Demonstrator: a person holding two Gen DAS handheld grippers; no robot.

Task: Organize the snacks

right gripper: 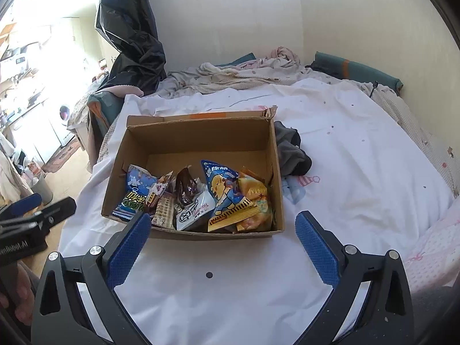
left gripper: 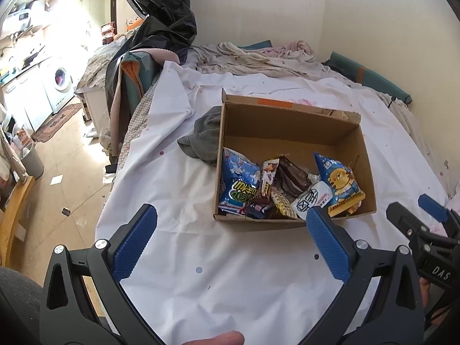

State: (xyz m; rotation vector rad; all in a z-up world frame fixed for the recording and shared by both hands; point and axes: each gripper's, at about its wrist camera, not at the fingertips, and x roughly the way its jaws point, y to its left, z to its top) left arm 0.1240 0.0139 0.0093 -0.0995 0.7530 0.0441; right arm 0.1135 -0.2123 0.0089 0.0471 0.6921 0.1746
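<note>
Left hand-held gripper (left gripper: 231, 220) spread wide, blue ribbed pads far apart, nothing between them, hanging over the white bed sheet (left gripper: 184, 189) at lower centre of the left wrist view; right pad tip overlapping the near right corner of the cardboard box (left gripper: 290, 120) in the frame, actual contact not discernible. Right hand-held gripper (right gripper: 222, 227) likewise fully spread and gripping nothing, its left pad tip overlapping the box's near wall in the right wrist view, contact again impossible to judge. Each gripper glimpsed at the edge of the other's view: right one at the far right of the left wrist frame, left one at the far left of the right wrist frame. Open-topped box seen resting on the sheet at frame centre, snacks heaped along its near side: blue packet with green lettering (left gripper: 238, 185) at the left, dark brown wrapper (left gripper: 291, 176) in the middle, white packet (left gripper: 309, 201) beside it, blue packet with a yellow cartoon figure (left gripper: 337, 182) toward the right, and orange packet (right gripper: 254, 201) in the near right corner. Far half of the box floor bare cardboard. Grey cloth (left gripper: 205, 135) bunched against the box's outer wall.
</note>
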